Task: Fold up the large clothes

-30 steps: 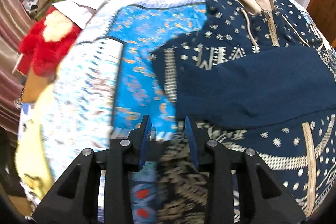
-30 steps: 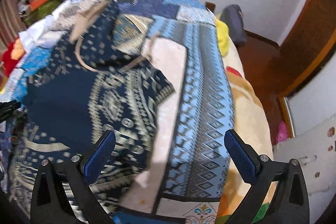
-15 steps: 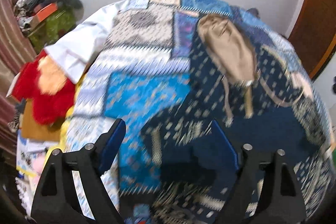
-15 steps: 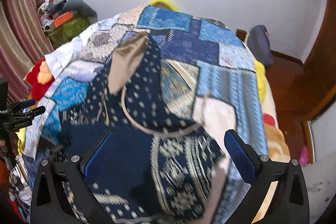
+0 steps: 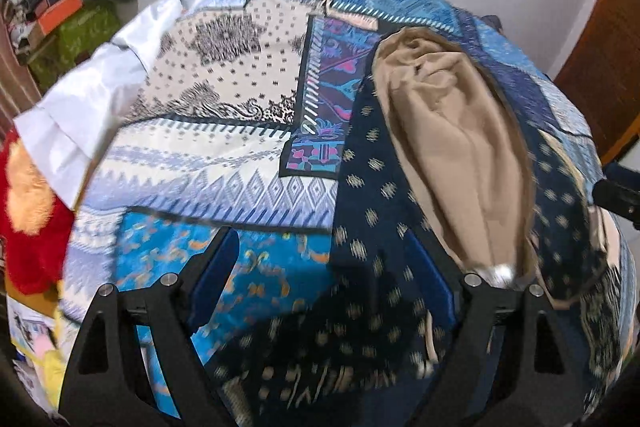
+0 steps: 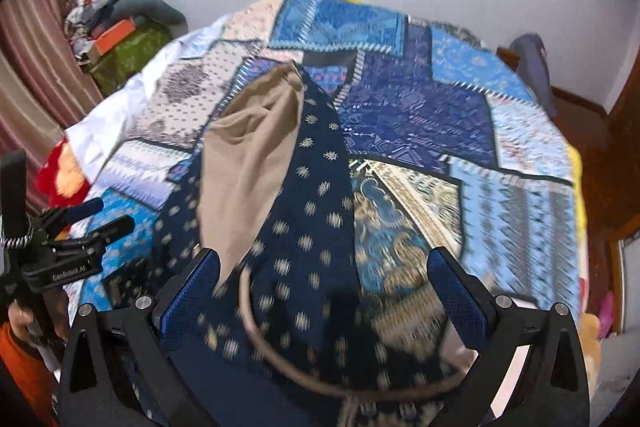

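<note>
Having let go, hoodie (image 5: 384, 307) now farther off

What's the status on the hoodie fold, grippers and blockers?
Left gripper open, holding nothing. Right gripper open, holding nothing. Navy patterned hoodie flat on quilt, tan hood lining showing. Nothing in the way.

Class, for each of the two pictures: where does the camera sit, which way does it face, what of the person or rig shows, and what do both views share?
Left wrist: sits on the left gripper, facing down over the hoodie on the patchwork bedspread; its own open fingers show.
Right wrist: sits on the right gripper, facing down over the same bed; its open fingers and the left gripper show.
Shared: the hoodie's tan hood lining, the bedspread.
</note>
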`<action>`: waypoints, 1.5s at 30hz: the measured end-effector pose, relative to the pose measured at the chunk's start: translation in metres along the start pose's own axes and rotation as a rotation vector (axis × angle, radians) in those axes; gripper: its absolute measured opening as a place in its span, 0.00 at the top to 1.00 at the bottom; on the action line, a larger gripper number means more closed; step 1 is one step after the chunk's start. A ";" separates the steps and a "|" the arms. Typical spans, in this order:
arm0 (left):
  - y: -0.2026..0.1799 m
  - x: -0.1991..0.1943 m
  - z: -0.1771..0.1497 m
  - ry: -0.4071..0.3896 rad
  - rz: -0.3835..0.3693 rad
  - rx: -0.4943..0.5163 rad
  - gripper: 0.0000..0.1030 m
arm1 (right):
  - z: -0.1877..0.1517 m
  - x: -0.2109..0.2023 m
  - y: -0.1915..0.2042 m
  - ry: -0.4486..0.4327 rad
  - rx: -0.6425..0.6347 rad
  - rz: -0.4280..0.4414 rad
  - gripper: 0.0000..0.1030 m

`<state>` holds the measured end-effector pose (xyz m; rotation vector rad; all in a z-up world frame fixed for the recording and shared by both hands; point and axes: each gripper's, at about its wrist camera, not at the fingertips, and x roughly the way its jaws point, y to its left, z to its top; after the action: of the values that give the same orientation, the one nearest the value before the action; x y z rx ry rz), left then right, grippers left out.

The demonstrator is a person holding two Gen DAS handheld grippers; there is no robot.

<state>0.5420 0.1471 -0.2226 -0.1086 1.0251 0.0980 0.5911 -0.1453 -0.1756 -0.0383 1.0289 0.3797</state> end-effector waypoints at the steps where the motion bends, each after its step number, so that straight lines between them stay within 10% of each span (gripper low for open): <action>1: 0.001 0.007 0.003 0.005 -0.004 -0.012 0.18 | 0.004 0.010 -0.001 0.006 0.013 -0.004 0.00; 8: -0.004 0.056 0.021 0.045 -0.099 -0.142 0.18 | 0.031 0.076 -0.020 0.041 0.189 0.084 0.02; 12: -0.017 0.064 0.025 0.016 -0.050 -0.122 0.20 | 0.039 0.087 -0.008 -0.004 0.162 0.055 0.28; 18: -0.044 0.056 0.025 0.011 -0.072 -0.030 0.83 | 0.038 0.091 0.013 -0.005 0.059 0.032 0.86; 30: -0.084 -0.081 -0.032 -0.126 -0.055 0.265 0.88 | -0.031 -0.020 0.034 -0.048 -0.082 0.131 0.92; 39: -0.072 -0.110 -0.122 -0.006 -0.100 0.256 0.88 | -0.123 -0.079 0.051 0.017 -0.158 0.152 0.92; 45: -0.056 -0.086 -0.179 0.117 -0.086 0.202 0.88 | -0.179 -0.074 0.049 0.077 -0.196 0.008 0.91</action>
<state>0.3530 0.0646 -0.2384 0.0253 1.1400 -0.0914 0.3929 -0.1580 -0.1994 -0.2264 1.0646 0.4888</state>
